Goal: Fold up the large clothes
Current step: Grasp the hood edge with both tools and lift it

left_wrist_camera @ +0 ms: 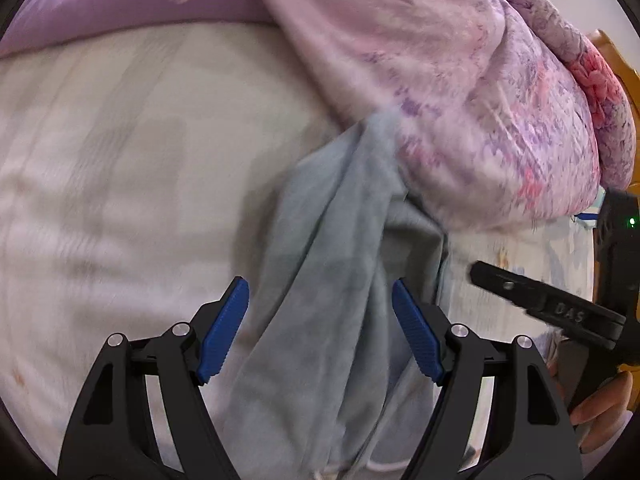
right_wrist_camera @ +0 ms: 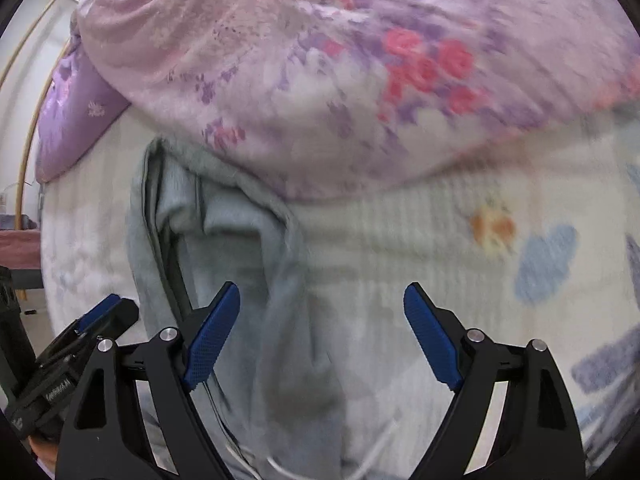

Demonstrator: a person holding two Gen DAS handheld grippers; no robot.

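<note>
A grey-blue garment (left_wrist_camera: 340, 240) lies bunched in a long strip on the pale bed sheet (left_wrist_camera: 120, 160), its far end tucked against a floral quilt. My left gripper (left_wrist_camera: 318, 292) hangs open over it; the cloth runs under the gap and the blue pads do not touch it. In the right wrist view the same garment (right_wrist_camera: 240, 240) passes beneath the left finger of my right gripper (right_wrist_camera: 320, 292), which stands open over cloth and sheet. White drawstrings (right_wrist_camera: 380, 440) show near the bottom. Each gripper appears in the other's view: the right gripper (left_wrist_camera: 540, 304) and the left gripper (right_wrist_camera: 80, 340).
A bulky pink and purple floral quilt (right_wrist_camera: 360, 60) is heaped at the far side of the bed, also seen as the quilt (left_wrist_camera: 480, 100). A purple pillow (left_wrist_camera: 120, 0) lies beyond it. A hand (left_wrist_camera: 600, 408) grips the right tool. The patterned sheet (right_wrist_camera: 440, 260) stretches right.
</note>
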